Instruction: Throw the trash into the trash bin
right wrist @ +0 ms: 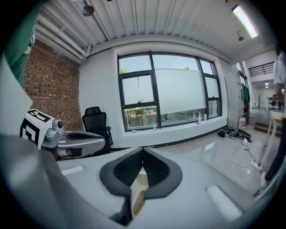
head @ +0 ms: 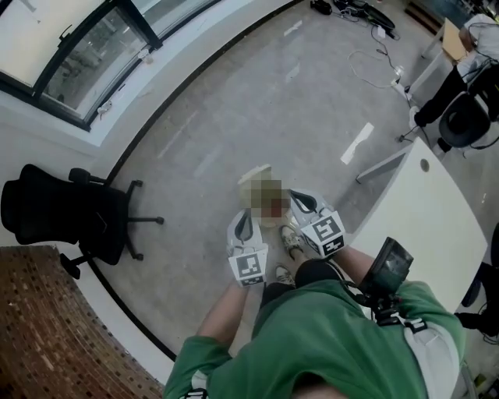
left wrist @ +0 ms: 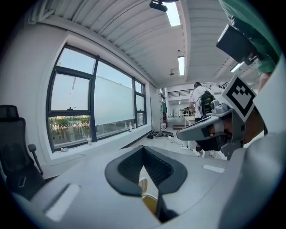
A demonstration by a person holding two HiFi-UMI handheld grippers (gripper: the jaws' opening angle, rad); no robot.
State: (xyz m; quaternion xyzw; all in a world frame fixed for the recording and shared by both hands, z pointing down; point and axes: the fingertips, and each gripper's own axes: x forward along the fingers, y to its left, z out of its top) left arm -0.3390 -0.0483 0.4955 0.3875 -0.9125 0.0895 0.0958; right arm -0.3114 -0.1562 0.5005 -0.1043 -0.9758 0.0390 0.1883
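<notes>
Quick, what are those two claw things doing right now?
Left gripper: jaws closed on the beige paper trash.
Right gripper: jaws closed on the same trash.

We look steeply down on the left gripper (head: 244, 220) and the right gripper (head: 301, 203), side by side. Their tips are at the near edge of a pale, boxy piece of trash (head: 257, 177), whose lower part we cannot make out. The grey floor (head: 234, 101) lies beneath. Nearer to us are two shoes (head: 290, 242) and a green shirt (head: 327, 335). A black office chair (head: 66, 214) stands at the left, near a brick wall (head: 47, 327). A white table (head: 429, 218) runs along the right. Windows (head: 86, 54) and dark cables (head: 362, 12) lie along the top.
</notes>
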